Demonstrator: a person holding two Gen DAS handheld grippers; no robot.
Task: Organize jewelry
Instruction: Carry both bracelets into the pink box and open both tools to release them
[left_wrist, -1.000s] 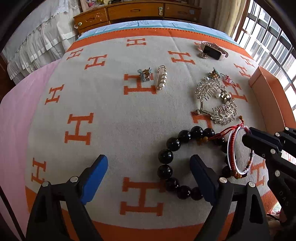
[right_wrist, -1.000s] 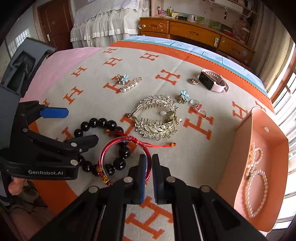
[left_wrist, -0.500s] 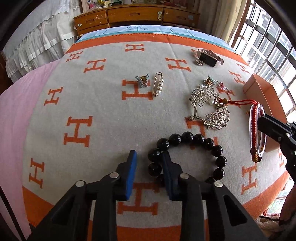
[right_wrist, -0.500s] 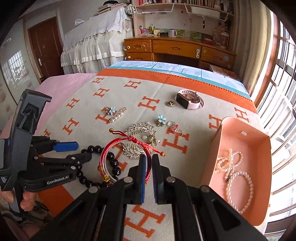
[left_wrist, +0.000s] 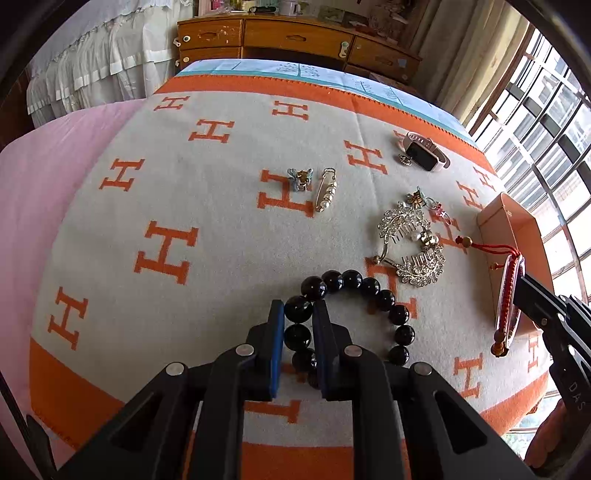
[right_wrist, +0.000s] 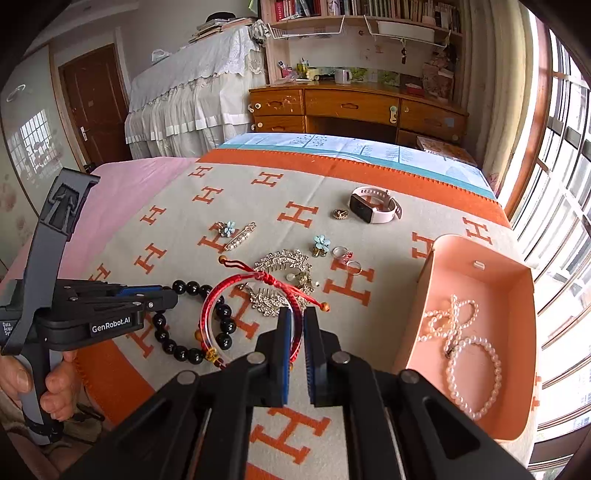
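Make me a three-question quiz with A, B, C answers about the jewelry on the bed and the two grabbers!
1. Where are the pearl strands?
A. Inside the peach box
B. On the wooden desk
C. Around the watch

2. What colour are the big beads of the bracelet that the left gripper is pinching?
A. White
B. Black
C. Green

3. What is the right gripper doing?
A. Standing wide open over the box
B. Lying flat on the blanket
C. Holding the red bangle up off the blanket

Answers:
1 A: the pearls lie on the box floor.
2 B: the beads between the left gripper's blue pads are glossy black; its jaws have just been closing on them.
3 C: the bangle's rim is clamped between the pads and its ring hangs above the blanket.
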